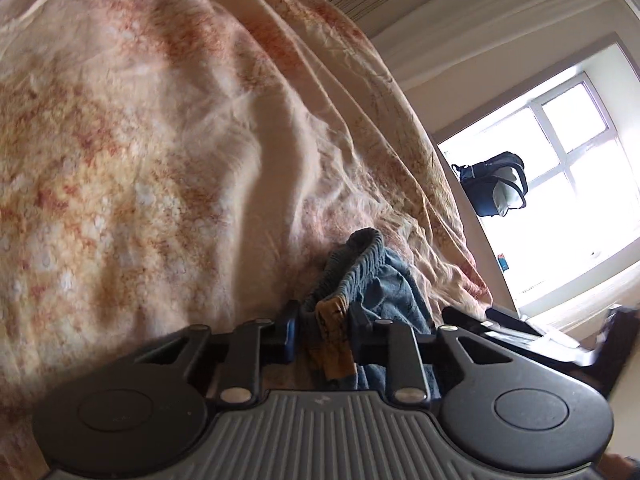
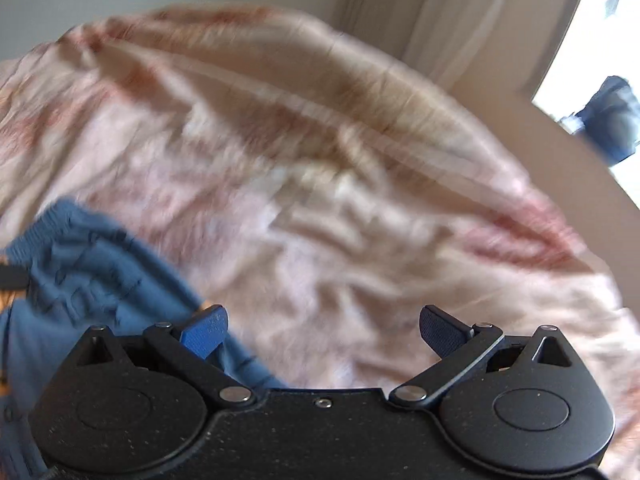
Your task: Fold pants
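Note:
The blue pants (image 1: 376, 280) have a ribbed elastic waistband and a yellow-brown patch. In the left wrist view my left gripper (image 1: 322, 334) is shut on the waistband and holds it bunched over the bedspread (image 1: 140, 140). In the blurred right wrist view the pants (image 2: 80, 272) lie at the lower left. My right gripper (image 2: 324, 332) is open and empty, its left finger (image 2: 206, 330) at the edge of the blue cloth, its right finger (image 2: 440, 330) over the bedspread (image 2: 320, 160).
A wrinkled cream and rust patterned bedspread covers the bed under both grippers. A bright window (image 1: 572, 152) with a dark bag (image 1: 496, 184) on its sill is to the right. Pale curtains (image 2: 460, 20) hang beside it. Dark objects (image 1: 560, 340) lie off the bed's right side.

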`<state>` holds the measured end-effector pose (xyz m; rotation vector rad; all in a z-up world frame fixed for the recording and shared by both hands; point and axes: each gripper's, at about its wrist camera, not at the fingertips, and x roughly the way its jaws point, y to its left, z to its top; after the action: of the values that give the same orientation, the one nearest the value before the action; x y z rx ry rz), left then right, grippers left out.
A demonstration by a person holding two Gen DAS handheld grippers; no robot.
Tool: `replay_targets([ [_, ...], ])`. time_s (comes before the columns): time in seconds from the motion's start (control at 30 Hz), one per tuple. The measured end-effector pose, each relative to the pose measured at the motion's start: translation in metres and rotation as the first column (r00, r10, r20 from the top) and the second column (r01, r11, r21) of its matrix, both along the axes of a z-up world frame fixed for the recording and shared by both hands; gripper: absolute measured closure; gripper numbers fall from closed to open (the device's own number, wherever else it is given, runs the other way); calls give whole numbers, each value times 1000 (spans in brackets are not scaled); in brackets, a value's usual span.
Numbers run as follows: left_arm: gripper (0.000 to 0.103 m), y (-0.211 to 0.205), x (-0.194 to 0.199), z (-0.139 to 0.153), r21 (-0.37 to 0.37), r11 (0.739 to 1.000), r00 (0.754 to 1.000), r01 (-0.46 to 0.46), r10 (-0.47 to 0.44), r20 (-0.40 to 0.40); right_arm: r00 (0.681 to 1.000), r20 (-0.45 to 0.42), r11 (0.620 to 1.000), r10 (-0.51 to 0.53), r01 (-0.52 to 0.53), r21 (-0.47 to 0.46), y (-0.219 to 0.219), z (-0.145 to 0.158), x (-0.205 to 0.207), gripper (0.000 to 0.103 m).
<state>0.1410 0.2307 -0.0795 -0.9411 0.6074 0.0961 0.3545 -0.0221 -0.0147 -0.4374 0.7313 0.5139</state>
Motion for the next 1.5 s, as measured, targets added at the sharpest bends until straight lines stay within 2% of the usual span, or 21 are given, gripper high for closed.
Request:
replay_targets([
  [0.07, 77, -4, 2, 2, 26, 1000, 1000, 2, -2, 0, 997, 9, 996, 83, -83, 37, 11, 8, -10, 1],
  [0.13, 77, -4, 1, 4, 38, 999, 1000, 6, -6, 0, 991, 19, 991, 134, -134, 20, 27, 8, -14, 1],
  [0.23, 77, -4, 4, 3, 23, 1000, 1000, 5, -5, -1, 989, -14, 989, 147, -146, 30, 51, -1, -6, 1],
  [0.3, 74, -3, 2, 3, 16, 1000, 1000, 4, -4, -6, 990, -38, 990, 139, -140, -7, 66, -11, 2, 1],
  [0.37, 70, -4, 0, 4, 18, 1000, 1000, 6, -6, -7, 993, -36, 992, 115, -117, -45, 76, -15, 6, 1],
  [0.43, 55, -10, 0, 6, 35, 999, 1000, 21, -21, -2, 995, -29, 995, 98, -99, -10, 70, -8, 7, 1],
  [0.5, 47, -16, 0, 8, 54, 998, 999, 38, -38, 5, 997, -28, 997, 76, -75, 26, 56, 2, 3, 1],
  [0.53, 47, -18, 1, 9, 64, 997, 999, 41, -41, 3, 997, -32, 997, 64, -63, 36, 46, 5, -1, 1],
  [0.57, 47, -20, 2, 8, 72, 996, 999, 43, -43, -1, 998, -45, 998, 53, -51, 43, 36, 8, -5, 1],
  [0.63, 57, -19, 3, 6, 67, 997, 999, 35, -34, -11, 996, -83, 998, 32, -28, 49, 17, 12, -17, 1],
  [0.7, 64, -14, 3, 2, 20, 1000, 1000, 15, -15, -12, 994, -107, 999, 0, 5, 46, -5, 17, -37, 1],
  [0.73, 69, -10, 3, -1, -3, 1000, 1000, 5, -5, -14, 994, -111, 999, -21, 26, 42, -17, 18, -48, 1],
  [0.8, 72, -6, 3, -4, -27, 1000, 1000, -3, 3, -17, 993, -102, 997, -66, 70, 32, -40, 18, -72, 1],
  [0.87, 74, -6, 3, -4, -19, 1000, 1000, -1, 1, -15, 993, -73, 995, -95, 96, 7, -59, 15, -97, 1],
  [1.03, 80, -14, 3, 1, 58, 998, 1000, 7, -6, -7, 995, 40, 991, -88, 91, -96, -81, -11, -149, 1],
  [1.13, 83, -21, 3, 6, 110, 994, 1000, 7, -7, 1, 987, 139, 994, -79, 89, -63, -90, -23, -171, 1],
  [1.2, 84, -27, 2, 12, 160, 987, 1000, 7, -8, 4, 980, 161, 993, -116, 120, -16, -96, -24, -178, 1],
  [1.27, 85, -36, -1, 21, 242, 970, 1000, 6, -6, 2, 975, 165, 989, -147, 143, 34, -103, -21, -184, 1],
  [1.37, 86, -56, -9, 40, 364, 931, 1000, 0, -8, 21, 973, 180, 988, -147, 136, 70, -114, -16, -195, 1],
  [1.5, 86, -88, -20, 70, 464, 886, 991, -6, -57, 122, 967, 203, 987, -152, 138, 83, -134, -10, -210, 1],
])
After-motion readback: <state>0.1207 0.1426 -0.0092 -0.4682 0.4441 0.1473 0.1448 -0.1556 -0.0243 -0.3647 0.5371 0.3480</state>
